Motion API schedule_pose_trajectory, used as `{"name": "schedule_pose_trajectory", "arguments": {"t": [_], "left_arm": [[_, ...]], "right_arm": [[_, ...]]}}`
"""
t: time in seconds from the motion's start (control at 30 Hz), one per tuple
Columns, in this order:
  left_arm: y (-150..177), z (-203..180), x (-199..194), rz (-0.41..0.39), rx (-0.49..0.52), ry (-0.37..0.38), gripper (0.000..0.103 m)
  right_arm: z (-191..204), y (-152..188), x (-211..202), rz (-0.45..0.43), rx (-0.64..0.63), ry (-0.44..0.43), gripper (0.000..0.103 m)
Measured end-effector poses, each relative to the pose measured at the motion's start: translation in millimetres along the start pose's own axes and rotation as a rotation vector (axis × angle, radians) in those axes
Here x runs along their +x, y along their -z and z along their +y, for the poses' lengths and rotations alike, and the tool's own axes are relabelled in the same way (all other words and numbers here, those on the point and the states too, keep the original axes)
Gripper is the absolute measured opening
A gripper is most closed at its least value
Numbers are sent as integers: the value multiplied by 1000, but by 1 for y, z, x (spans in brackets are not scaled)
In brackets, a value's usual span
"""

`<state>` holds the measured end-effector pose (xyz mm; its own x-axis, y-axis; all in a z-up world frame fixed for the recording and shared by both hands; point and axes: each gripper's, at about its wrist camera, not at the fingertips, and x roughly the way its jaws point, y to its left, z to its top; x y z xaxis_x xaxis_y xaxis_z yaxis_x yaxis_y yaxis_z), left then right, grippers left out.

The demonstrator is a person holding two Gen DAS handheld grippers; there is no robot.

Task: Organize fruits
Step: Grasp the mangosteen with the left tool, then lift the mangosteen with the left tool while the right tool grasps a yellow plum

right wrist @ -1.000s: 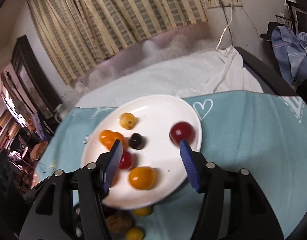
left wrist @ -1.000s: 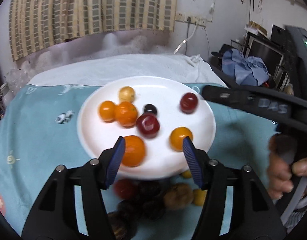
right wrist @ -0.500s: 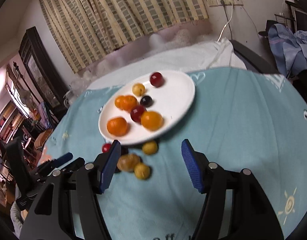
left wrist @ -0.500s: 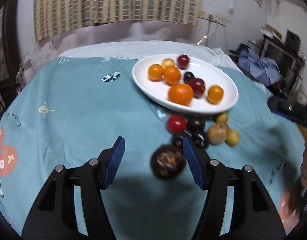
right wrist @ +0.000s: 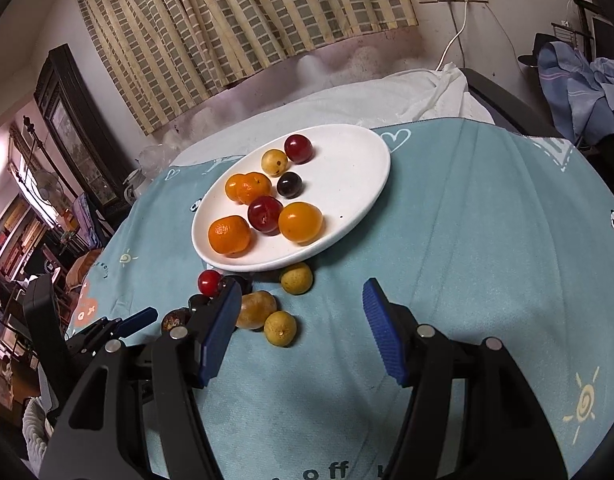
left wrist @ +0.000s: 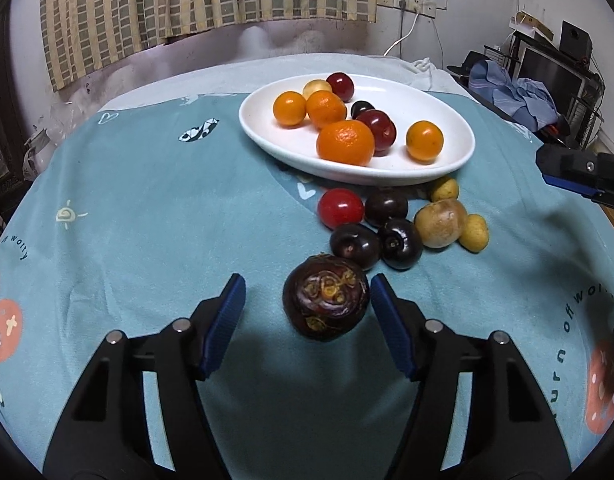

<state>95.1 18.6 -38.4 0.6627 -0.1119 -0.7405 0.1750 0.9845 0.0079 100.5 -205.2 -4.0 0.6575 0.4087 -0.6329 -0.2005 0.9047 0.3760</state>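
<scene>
2 views covered the scene. Left wrist view: the left tongs (left wrist: 303, 308) stood wide apart over the teal cloth (left wrist: 147, 200), with the dark purple fruit (left wrist: 325, 302) between the blue pads, nearer the right pad, contact unclear. Beyond it lay 3 dark plums (left wrist: 399, 243), a red fruit (left wrist: 340, 208) and yellow fruits (left wrist: 440, 222), just beside the white plate (left wrist: 447, 120) holding 8 fruits.

Right wrist view: the right tongs (right wrist: 299, 320) were wide, holding nothing, above the cloth near a small yellow fruit (right wrist: 280, 328). The plate (right wrist: 355, 168) sat farther back.
</scene>
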Motion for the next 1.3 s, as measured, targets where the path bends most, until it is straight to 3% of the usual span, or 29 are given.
{"name": "schedule_pose_trajectory", "arguments": {"t": [0.17, 0.3, 0.47, 0.57, 0.67, 0.77, 0.9, 1.17, 1.3], "left_arm": [[-3, -3, 6, 13, 8, 19, 63], [-5, 0, 14, 49, -6, 62, 47], [-3, -2, 14, 49, 3, 63, 45], [0, 7, 2, 25, -9, 10, 45], [-4, 30, -6, -3, -90, -27, 45], [-6, 45, -6, -4, -152, -34, 45], [-7, 42, -5, -3, -144, -28, 45], [-7, 36, -5, -1, -119, -15, 45], [-7, 32, -3, 5, -102, -11, 45]], "right_arm": [[1, 2, 2, 5, -8, 4, 63], [1, 3, 4, 11, -11, 4, 63], [3, 5, 6, 22, -24, 4, 63], [9, 6, 9, 41, -59, 0, 63], [19, 13, 16, 65, -127, 11, 63], [33, 25, 29, 93, -240, 39, 54], [41, 35, 42, 120, -345, 64, 38], [39, 36, 53, 130, -375, 70, 27], [40, 36, 56, 133, -366, 71, 26]]}}
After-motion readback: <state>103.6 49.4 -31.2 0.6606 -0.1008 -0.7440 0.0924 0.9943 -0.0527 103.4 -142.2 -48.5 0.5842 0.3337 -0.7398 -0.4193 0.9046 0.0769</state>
